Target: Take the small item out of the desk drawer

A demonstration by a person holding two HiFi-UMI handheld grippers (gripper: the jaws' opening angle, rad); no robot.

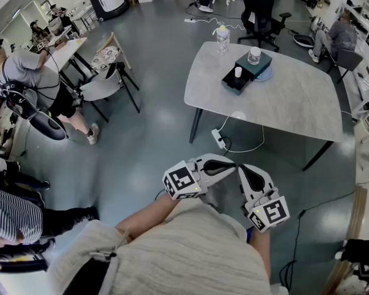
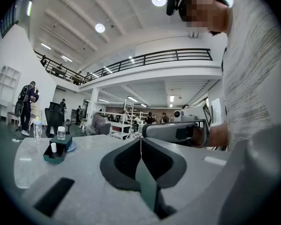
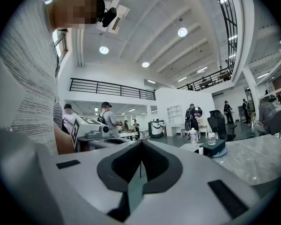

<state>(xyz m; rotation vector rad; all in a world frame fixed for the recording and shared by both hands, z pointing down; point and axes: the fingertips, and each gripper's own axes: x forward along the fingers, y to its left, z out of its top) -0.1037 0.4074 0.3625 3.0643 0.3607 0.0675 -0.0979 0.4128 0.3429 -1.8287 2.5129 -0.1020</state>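
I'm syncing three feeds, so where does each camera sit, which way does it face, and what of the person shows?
Head view: on the head, looking steeply down at the floor and grey table; shows the person's shirt, forearms, left gripper and right gripper.
Left gripper view: on that gripper, looking across the hall along its shut jaws; shows the right gripper and shirt.
Right gripper view: likewise along its shut jaws; shows the left gripper and shirt.
Shared: all three show the teal drawer box and water bottle.

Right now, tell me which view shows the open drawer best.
Head view: it looks down into the drawer, with the white item inside. Left gripper view shows both small, side-on; right gripper view, smaller still.
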